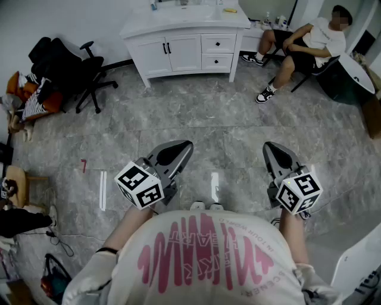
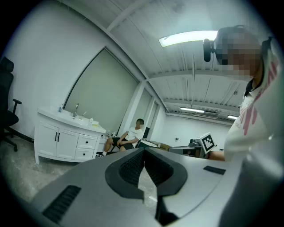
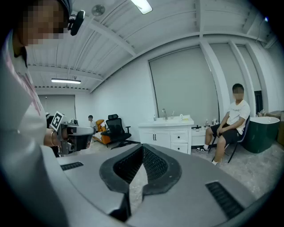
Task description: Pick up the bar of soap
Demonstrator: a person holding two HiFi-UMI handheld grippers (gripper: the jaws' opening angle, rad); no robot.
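Observation:
A small yellow item [image 1: 230, 10], maybe the bar of soap, lies on the top of the white vanity [image 1: 184, 41] at the far side of the room. I hold both grippers in front of my waist, far from it. The left gripper [image 1: 184, 145] is shut and holds nothing; in the left gripper view its tips [image 2: 144, 150] meet and the vanity [image 2: 66, 139] stands far off at the left. The right gripper [image 1: 271, 146] is shut and empty too; in its own view its tips [image 3: 143, 147] point toward the vanity [image 3: 171, 133].
Grey marble floor [image 1: 196, 119] lies between me and the vanity. A black office chair [image 1: 74, 68] with piled clutter stands at the left. A person [image 1: 303, 44] sits on a chair at the right, next to a dark round tub [image 1: 345, 77].

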